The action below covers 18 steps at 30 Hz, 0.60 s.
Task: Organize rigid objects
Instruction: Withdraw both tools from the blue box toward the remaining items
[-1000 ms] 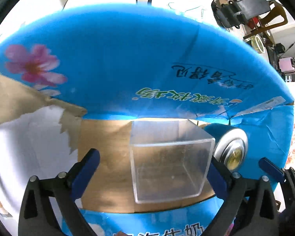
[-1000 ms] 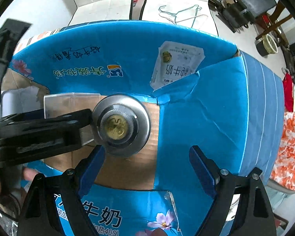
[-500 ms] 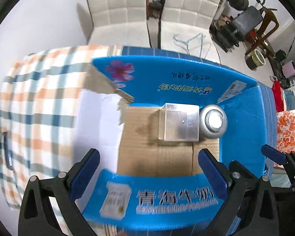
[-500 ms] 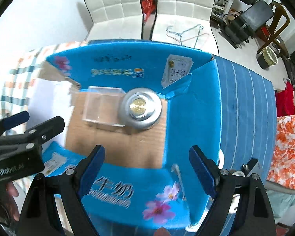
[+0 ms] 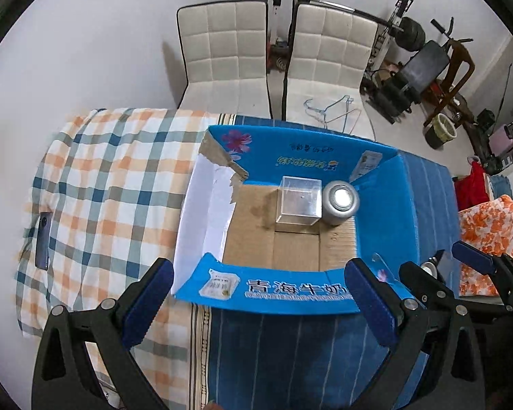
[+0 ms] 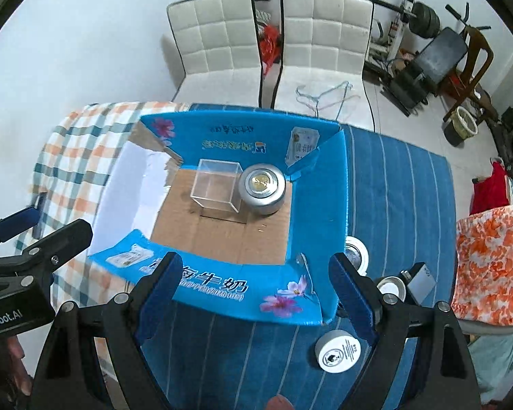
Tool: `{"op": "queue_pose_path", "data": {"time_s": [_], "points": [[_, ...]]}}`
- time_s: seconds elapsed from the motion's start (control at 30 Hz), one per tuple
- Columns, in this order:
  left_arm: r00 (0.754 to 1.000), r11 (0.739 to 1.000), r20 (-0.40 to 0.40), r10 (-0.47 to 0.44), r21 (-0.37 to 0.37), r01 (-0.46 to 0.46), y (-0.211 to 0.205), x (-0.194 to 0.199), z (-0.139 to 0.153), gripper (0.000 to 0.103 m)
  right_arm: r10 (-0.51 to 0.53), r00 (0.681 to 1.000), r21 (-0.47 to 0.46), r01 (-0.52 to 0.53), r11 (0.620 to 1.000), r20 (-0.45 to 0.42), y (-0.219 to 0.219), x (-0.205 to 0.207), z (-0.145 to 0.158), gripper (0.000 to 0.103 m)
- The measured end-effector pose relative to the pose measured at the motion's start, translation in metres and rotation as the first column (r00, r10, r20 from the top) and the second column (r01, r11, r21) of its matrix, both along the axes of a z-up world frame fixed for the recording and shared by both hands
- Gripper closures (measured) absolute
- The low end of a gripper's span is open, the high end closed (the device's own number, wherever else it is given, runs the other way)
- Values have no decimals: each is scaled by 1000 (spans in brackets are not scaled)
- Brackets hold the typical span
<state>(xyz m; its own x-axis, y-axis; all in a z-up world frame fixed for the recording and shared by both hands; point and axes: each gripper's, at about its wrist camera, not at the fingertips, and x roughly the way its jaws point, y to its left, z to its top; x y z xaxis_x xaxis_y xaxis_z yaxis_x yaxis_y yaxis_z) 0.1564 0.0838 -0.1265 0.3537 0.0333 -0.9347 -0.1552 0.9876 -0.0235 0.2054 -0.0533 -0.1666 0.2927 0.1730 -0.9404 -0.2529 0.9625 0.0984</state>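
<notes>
So, surroundings: we've got two white chairs [image 5: 277, 54] behind the table, hangers [image 6: 325, 97] lying on one seat, and gym gear [image 6: 424, 34] off toward the back right.
Table covers: a plaid cloth [image 5: 113, 184] on one side and a blue striped cloth [image 6: 403, 198] on the other, with a phone [image 5: 43, 241] lying on the plaid.
Box: the blue carton [image 5: 297, 287] sits open between the two cloths, and its near flap stands up between us and the cardboard floor.
Inside the box: a clear cube [image 6: 217, 184] stands at the back, with a silver round tin [image 6: 262, 184] just beside it on the right; we can't tell if they actually touch.
Outside the box: a white-lidded round tin [image 6: 338, 350], a white cap [image 6: 391, 287], a small dark box [image 6: 420, 282] and another silvery round thing [image 6: 357, 254] sit on the striped cloth near the carton's right corner.
Left gripper [image 5: 256, 302]: fingers spread wide, holding nothing, hovering above the near flap.
Right gripper [image 6: 256, 295]: same deal, wide apart and empty, over the carton's near right corner, touching nothing we can see.
</notes>
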Motion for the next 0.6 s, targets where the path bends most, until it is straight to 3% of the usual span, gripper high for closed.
{"op": "queue_pose_path", "data": {"time_s": [0.17, 0.4, 0.5, 0.6], "points": [[999, 1000, 21, -25, -7, 25, -15, -13, 16, 1, -4, 999, 29, 3, 1000, 33, -19, -23, 23, 14], [989, 987, 14, -149, -54, 149, -81, -9, 1, 1, -145, 989, 28, 146, 989, -28, -98, -31, 4, 14], [975, 972, 9, -223, -78, 223, -129, -6, -14, 1, -278, 958, 14, 279, 960, -70, -160, -25, -21, 14], [958, 954, 9, -288, -81, 288, -181, 1, -34, 1, -419, 893, 20, 428, 904, -165, -229, -16, -55, 14]]}}
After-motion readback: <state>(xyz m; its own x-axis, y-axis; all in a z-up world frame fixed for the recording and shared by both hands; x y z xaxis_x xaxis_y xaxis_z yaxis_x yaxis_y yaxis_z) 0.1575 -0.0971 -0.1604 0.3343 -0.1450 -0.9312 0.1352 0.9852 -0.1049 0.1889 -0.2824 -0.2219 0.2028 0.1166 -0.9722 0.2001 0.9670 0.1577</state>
